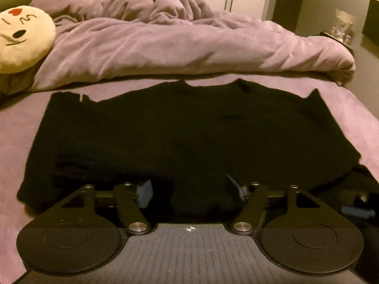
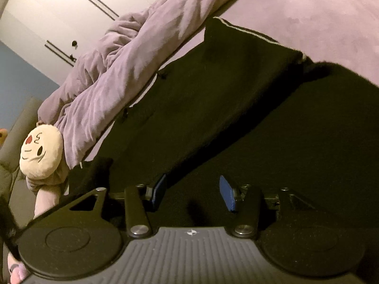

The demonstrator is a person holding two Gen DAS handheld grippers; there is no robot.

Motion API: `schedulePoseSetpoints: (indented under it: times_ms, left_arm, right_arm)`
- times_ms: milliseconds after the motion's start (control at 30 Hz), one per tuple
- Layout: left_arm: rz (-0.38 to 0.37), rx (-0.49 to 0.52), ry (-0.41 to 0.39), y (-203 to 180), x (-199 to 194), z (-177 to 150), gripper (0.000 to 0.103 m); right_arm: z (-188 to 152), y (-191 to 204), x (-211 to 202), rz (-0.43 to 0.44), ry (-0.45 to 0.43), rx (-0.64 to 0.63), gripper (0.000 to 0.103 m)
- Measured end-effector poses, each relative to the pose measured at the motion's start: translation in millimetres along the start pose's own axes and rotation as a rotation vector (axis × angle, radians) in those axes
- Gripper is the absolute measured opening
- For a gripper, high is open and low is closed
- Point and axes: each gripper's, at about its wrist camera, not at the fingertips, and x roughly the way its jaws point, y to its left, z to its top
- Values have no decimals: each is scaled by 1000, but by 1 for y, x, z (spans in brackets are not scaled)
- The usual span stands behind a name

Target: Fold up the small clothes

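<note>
Both tongs hang over the near edge of a black knitted garment [image 1: 189, 127] spread flat on a mauve bed sheet [image 1: 14, 142]. On the left gripper [image 1: 191, 190] the jaws stand wide apart, its blue pads [image 1: 145, 193] clear of the cloth on either side, with only the dark fabric lying below the gap and nothing pinched. In the right wrist view the right gripper [image 2: 193, 193] also has its jaws parted, somewhat narrower, blue pads [image 2: 227, 193] showing on both fingers; black fabric fills the space under and between them, but no fold is seen pressed by the pads. The garment lies across the middle of the bed, its far edge uneven and close to a crumpled mauve duvet [image 1: 177, 42] heaped along the head of the bed. One corner of the garment shows a pale stitched seam [image 2: 248, 32] in the right wrist view. A round cream plush cushion with a red heart and a drawn face [image 1: 21, 40] sits at the far left, touching the duvet. Behind the bed stand white cupboard doors with thin dark handles [image 2: 99, 2]. At the lower right of the left wrist view a blue pad of the other gripper peeps in just beside the garment's edge.
</note>
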Motion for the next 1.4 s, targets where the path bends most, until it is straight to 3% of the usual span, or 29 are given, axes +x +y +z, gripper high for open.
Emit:
schedulePoseSetpoints:
  times_ms: [67,167,267,367,433,467,567,633,700,733,767,867,1100,1400]
  left_arm:
    - [-1,-41,-1,7,-14,-4,74]
    - [27,-118,-27,29,-20,5,82]
    - [32,-265,33,59,-1,13,84]
    - [0,-472,39,85,16,20,74]
    - [-5,-511,3,89,20,27,53]
    - [-17,-495,0,86,23,32,35]
    - [-97,-402,-18,63,30,43,33]
    - [-164,-273,-39,37,30,48,38]
    - [-208,-174,-69,16,23,45,65]
    - [-209,-154,-78,9,18,39,72]
    - [-198,-157,-78,7,14,35,76]
    - [-158,-234,-62,18,-3,16,76]
    - [104,-298,-3,68,-26,-17,78]
    - [198,-396,24,112,-28,-24,78]
  right_arm:
    - [5,-3,0,1,10,-11,50]
    - [11,-5,-1,-3,19,-17,50]
    - [12,-5,0,-1,22,-9,50]
    - [11,-3,1,6,24,2,50]
    - [10,-2,1,13,22,6,50]
    - [9,-2,2,13,23,7,50]
    - [9,-4,3,2,27,11,50]
    - [9,-5,3,-9,23,16,50]
    - [11,-7,3,-17,15,21,50]
    - [12,-7,2,-19,12,20,50]
    - [13,-7,2,-20,11,18,50]
    - [18,-2,3,-3,15,3,50]
    - [30,28,25,116,49,-49,50]
    - [28,62,88,222,185,-25,49]
